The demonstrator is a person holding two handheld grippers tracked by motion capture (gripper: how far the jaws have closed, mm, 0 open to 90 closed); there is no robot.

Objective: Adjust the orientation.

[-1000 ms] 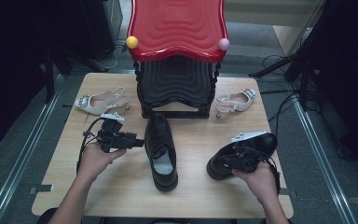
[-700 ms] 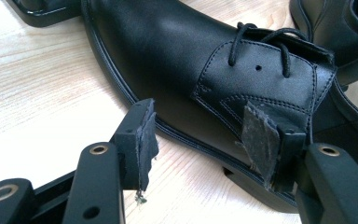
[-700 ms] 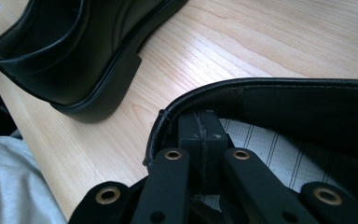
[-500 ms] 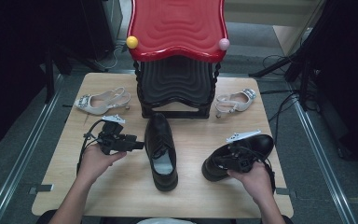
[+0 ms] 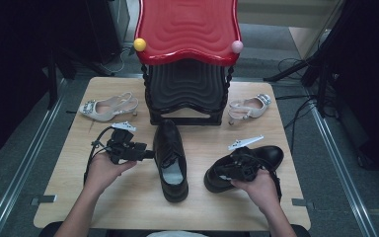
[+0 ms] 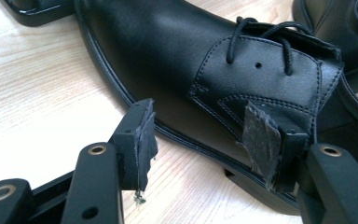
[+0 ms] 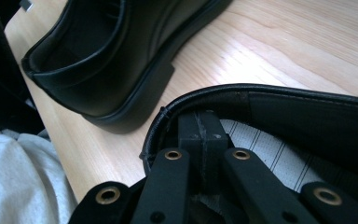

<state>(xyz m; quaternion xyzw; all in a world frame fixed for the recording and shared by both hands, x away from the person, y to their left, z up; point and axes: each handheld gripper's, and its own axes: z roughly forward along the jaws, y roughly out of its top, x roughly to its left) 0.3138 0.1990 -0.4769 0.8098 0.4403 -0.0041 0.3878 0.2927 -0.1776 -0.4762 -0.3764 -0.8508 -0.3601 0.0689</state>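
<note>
Black leather shoe [image 5: 244,166], at the table's [image 5: 128,207] four o'clock, hangs by its heel collar from the right gripper's [image 5: 242,169] pinched jaws; that thin hold may slip. Left gripper [image 5: 145,154] gapes beside the center shoe [image 5: 170,158].

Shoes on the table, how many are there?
4. One black shoe lies mid-table beside the left gripper; another black shoe is held by the right gripper; one pale heeled shoe sits far left, one far right.
</note>
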